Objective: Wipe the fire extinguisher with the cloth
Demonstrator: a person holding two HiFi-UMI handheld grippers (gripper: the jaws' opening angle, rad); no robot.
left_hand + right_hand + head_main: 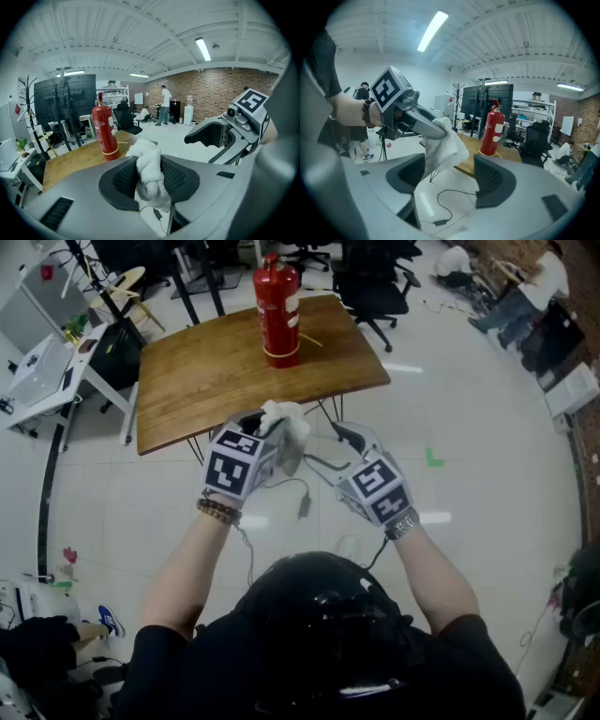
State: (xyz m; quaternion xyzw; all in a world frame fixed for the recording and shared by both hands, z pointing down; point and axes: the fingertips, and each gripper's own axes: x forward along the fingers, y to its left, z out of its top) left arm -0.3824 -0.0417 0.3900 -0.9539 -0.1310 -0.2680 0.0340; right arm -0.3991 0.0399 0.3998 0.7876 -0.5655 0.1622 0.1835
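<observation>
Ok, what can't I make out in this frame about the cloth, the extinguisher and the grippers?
- Print on the fire extinguisher label: too small in every view.
- How the left gripper's jaws stand: in the head view, covered by its marker cube and the cloth.
- Whether the cloth touches the right gripper: right gripper view, the hanging fold covers one pad.
- Table legs: head view, mostly under the tabletop.

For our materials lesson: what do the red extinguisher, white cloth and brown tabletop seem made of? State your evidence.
Red cylindrical fire extinguisher: likely painted metal, glossy, with light streaks down its side.
White fluffy cloth: soft terry-like fabric, nubby and bunched.
Brown tabletop: wood or veneer, satin, with faint grain.
</observation>
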